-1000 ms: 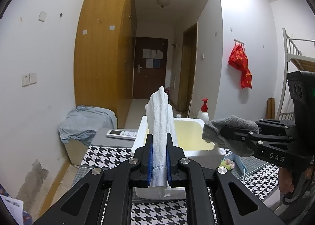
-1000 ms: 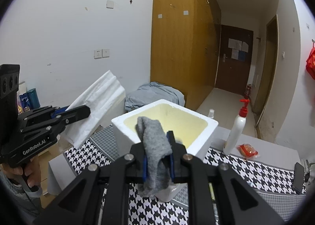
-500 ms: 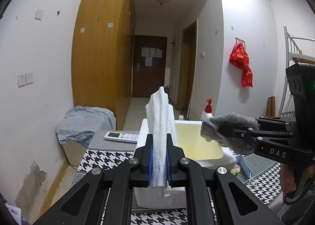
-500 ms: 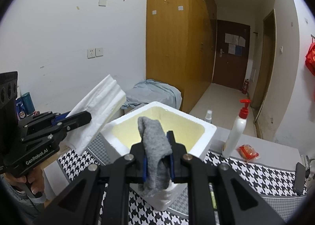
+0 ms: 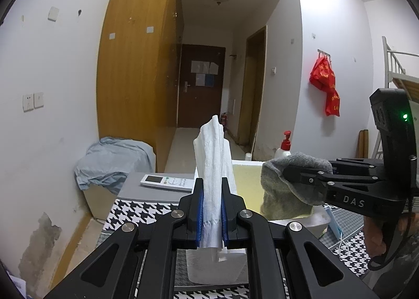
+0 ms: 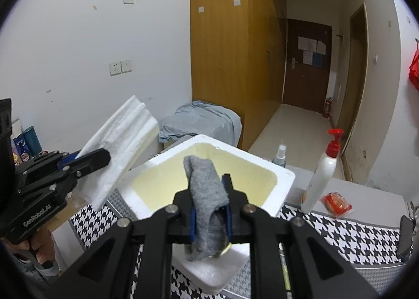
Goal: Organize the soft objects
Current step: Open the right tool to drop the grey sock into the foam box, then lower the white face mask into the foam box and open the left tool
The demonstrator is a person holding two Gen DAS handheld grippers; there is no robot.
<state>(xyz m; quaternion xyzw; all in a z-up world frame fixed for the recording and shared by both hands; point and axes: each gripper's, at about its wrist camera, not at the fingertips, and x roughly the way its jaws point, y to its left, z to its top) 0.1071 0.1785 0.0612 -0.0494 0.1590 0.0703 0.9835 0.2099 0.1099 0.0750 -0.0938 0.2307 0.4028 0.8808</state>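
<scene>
Left gripper point(image 5: 211, 207) clenched on the white towel point(image 5: 214, 168), right gripper point(image 6: 209, 210) clenched on the grey cloth point(image 6: 205, 194), both over the foam box point(image 6: 281, 183) on the counter point(image 6: 340, 231). Best lowered well inside before letting go, one at a time, clear of the rim.

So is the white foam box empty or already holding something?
Empty as far as visible: the foam box shows only bare yellowish interior; its near corner is hidden behind the grey cloth.

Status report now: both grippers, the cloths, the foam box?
Left gripper shut on white towel. Right gripper shut on grey cloth. Foam box open, empty, nothing blocking.
</scene>
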